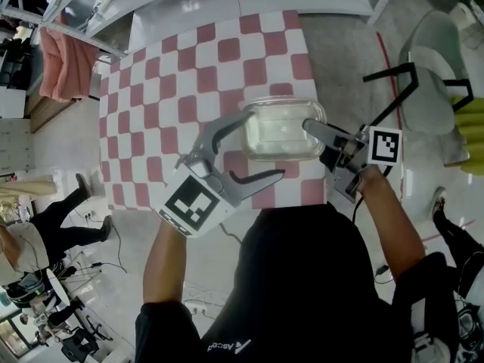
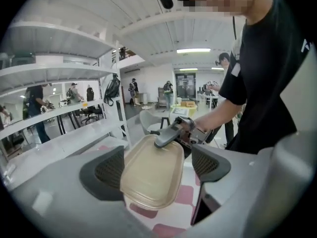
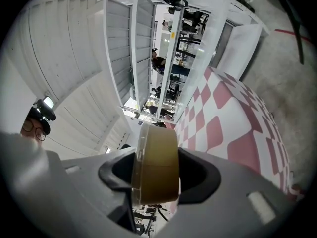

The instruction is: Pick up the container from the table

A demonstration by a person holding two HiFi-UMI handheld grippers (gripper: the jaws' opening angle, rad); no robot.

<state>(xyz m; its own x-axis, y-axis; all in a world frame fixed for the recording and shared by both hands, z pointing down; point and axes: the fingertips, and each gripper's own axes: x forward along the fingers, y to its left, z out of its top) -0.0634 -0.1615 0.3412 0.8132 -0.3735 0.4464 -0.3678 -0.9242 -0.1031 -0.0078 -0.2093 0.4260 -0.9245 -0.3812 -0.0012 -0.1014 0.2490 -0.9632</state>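
A clear plastic container (image 1: 281, 129) with a lid hangs just above the red and white checked table (image 1: 189, 89). My right gripper (image 1: 321, 134) is shut on its right end; in the right gripper view the container (image 3: 156, 167) is pinched between both pads (image 3: 198, 175). My left gripper (image 1: 261, 146) stands open at the container's left end, with one finger (image 1: 219, 131) along its far side and the other in front. In the left gripper view the container (image 2: 151, 175) lies between the pads (image 2: 208, 165); the left pad overlaps its edge and the right pad stands clear.
White shelving (image 2: 59, 83) runs along the table's far side. A grey chair (image 1: 439, 74) and a black frame (image 1: 393, 82) stand on the floor to the right. People (image 1: 45, 225) stand at the left. Cables lie on the floor near my feet.
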